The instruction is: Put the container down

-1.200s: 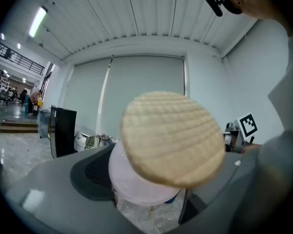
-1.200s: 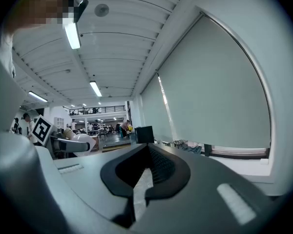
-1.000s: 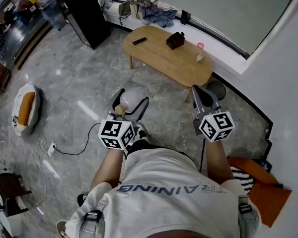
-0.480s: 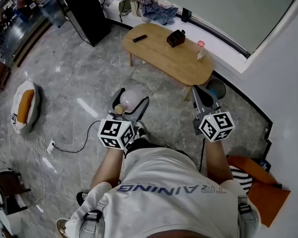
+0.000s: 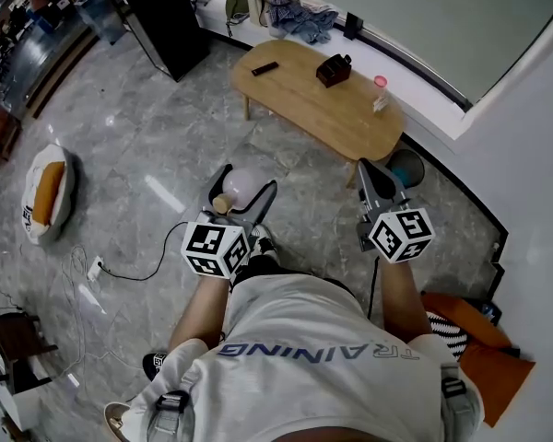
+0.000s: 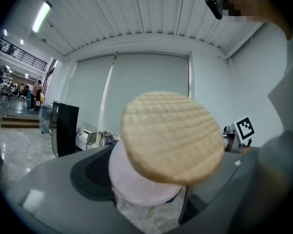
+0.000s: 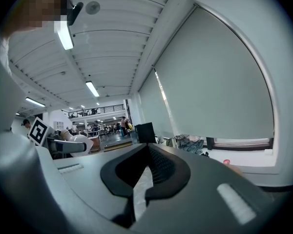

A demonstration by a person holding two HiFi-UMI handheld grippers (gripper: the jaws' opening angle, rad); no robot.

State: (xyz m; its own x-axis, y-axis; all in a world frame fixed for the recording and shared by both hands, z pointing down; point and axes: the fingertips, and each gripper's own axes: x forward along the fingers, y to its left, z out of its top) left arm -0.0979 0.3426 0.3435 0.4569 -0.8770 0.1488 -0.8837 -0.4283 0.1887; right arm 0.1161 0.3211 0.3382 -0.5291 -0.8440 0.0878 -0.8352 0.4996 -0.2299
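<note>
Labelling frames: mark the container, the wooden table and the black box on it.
container [image 5: 246, 182], head view, pale rounded body
wooden table [image 5: 300, 92], head view, bare tabletop
black box [image 5: 333, 68], head view, its top

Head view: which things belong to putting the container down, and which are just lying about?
Job: container, shut in the left gripper; table, a likely landing spot.
Lying about: remote, black box, bottle, clothes, bin, cushion.
</note>
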